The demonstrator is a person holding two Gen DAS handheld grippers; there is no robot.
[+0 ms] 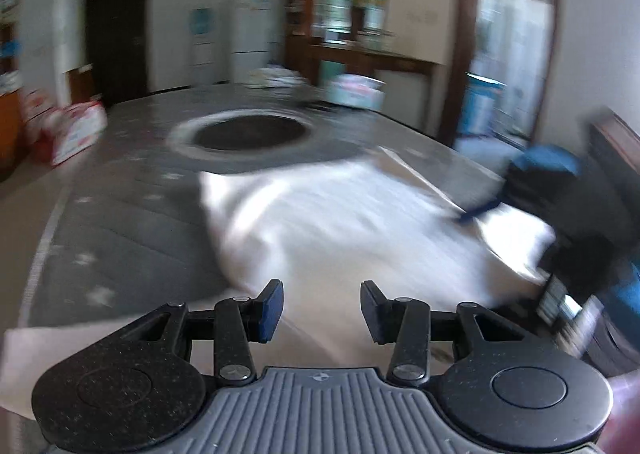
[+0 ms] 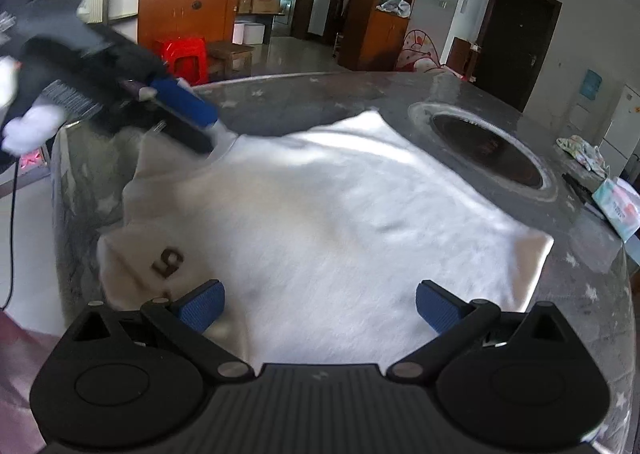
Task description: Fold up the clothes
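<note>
Your white garment (image 2: 320, 213) lies spread on the grey bench (image 2: 592, 274) beside its round dark recess (image 2: 486, 149), folding barely begun by the look of it; your right gripper (image 2: 320, 306) gapes wide and empty, left gripper (image 1: 322, 308) parted narrower, shelves and doors behind

left wrist view is motion-smeared throughout: white garment (image 1: 360, 221) edges streak, shelf contents (image 1: 344, 1) unreadable; right gripper (image 1: 472, 213) there is a dark blur cut by the frame edge, jaw state unclear; in the right wrist view the left gripper (image 2: 196, 125) is blurred too, its fingertips meet the cloth, grip can't be confirmed; garment's near hem hidden behind gripper body.
</note>
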